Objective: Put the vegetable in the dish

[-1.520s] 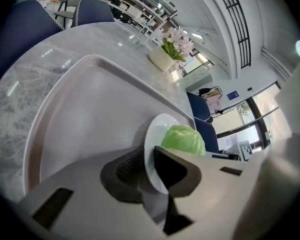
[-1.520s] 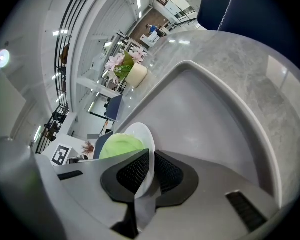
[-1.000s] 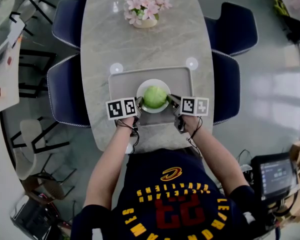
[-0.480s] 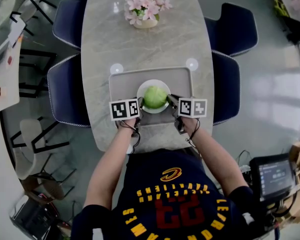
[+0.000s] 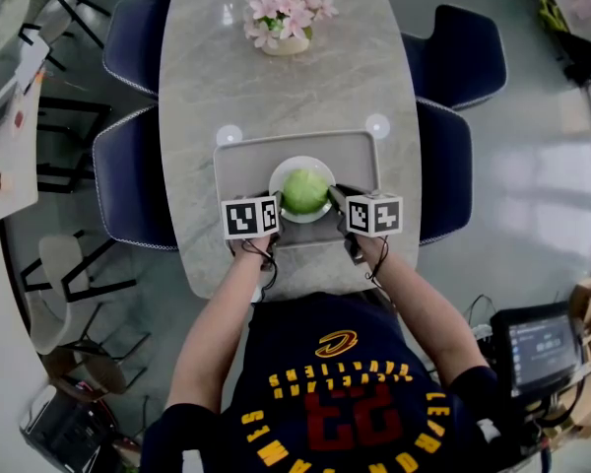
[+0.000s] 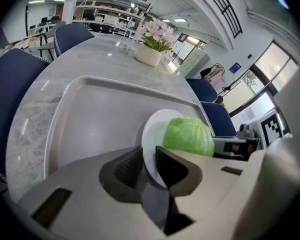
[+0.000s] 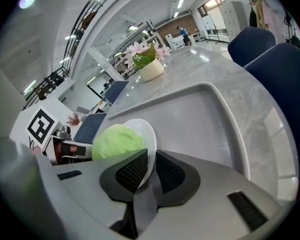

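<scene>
A round green cabbage [image 5: 305,189] [image 6: 188,136] [image 7: 117,140] sits in the white dish [image 5: 281,170] [image 6: 151,134] [image 7: 149,134], over the grey tray [image 5: 241,166] [image 6: 90,114] [image 7: 200,119]. My left gripper [image 5: 275,206] [image 6: 146,165] is shut on the dish's left rim, which passes between its dark pads. On the opposite side my right gripper [image 5: 337,200] [image 7: 150,170] is shut on the right rim in the same way. Both marker cubes stand close beside the dish at the tray's near edge.
A pot of pink flowers [image 5: 286,18] [image 6: 152,46] stands at the far end of the marble table [image 5: 276,87]. Dark blue chairs [image 5: 128,175] [image 5: 453,166] flank the table on both sides. The table's near edge lies just behind my grippers.
Both grippers have drawn slightly inward toward the dish, their marker cubes now closer together. The dish and cabbage stay at about the same place.
</scene>
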Demonstrator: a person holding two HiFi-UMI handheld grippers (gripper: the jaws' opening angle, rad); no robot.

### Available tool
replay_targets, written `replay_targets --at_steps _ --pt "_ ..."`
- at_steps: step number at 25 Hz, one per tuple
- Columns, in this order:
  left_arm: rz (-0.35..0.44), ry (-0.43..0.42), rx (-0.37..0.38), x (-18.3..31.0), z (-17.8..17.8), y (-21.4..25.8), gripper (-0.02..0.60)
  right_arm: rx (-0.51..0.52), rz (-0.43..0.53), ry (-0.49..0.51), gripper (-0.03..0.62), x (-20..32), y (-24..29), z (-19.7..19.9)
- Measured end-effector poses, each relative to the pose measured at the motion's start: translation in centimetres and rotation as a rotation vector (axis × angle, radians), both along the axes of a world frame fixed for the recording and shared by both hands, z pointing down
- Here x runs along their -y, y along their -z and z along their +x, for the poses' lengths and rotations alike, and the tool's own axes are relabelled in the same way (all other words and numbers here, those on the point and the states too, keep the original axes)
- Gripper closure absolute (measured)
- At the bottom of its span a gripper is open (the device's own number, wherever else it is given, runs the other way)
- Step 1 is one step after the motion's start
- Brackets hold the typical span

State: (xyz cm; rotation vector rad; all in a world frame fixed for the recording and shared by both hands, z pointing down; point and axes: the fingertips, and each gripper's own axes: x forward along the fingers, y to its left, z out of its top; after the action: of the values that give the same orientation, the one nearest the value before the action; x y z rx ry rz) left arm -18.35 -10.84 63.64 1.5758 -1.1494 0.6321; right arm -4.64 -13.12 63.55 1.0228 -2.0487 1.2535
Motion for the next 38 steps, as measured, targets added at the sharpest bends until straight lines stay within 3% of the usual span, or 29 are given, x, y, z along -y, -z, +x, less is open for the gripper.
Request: replay_targets --at_steps 9,20,27,34,38 --pt "0.031 -0.048 0.091 0.4 -0.8 0.3 0.502 -0.019 0.034 -0.002 0.556 0.5 0.6 0.2" --pt "0.079 -0.003 0.078 0.7 -1.7 1.2 0.502 0.038 0.063 -0.042 0.556 1.0 1.8 0.3" --pt "0.241 -0.005 0.002 1.0 -0.8 4.7 0.505 0.074 0.163 -0.028 0.556 1.0 4.2 0.0" --pt "0.370 -0.071 0.010 0.3 0.7 8.1 0.581 0.138 0.244 0.051 0.557 -0.3 7.4 -1.0" --pt "0.411 -0.097 0.008 -0.5 1.4 9.5 0.581 0.175 0.299 0.089 0.557 -0.9 9.6 -1.3"
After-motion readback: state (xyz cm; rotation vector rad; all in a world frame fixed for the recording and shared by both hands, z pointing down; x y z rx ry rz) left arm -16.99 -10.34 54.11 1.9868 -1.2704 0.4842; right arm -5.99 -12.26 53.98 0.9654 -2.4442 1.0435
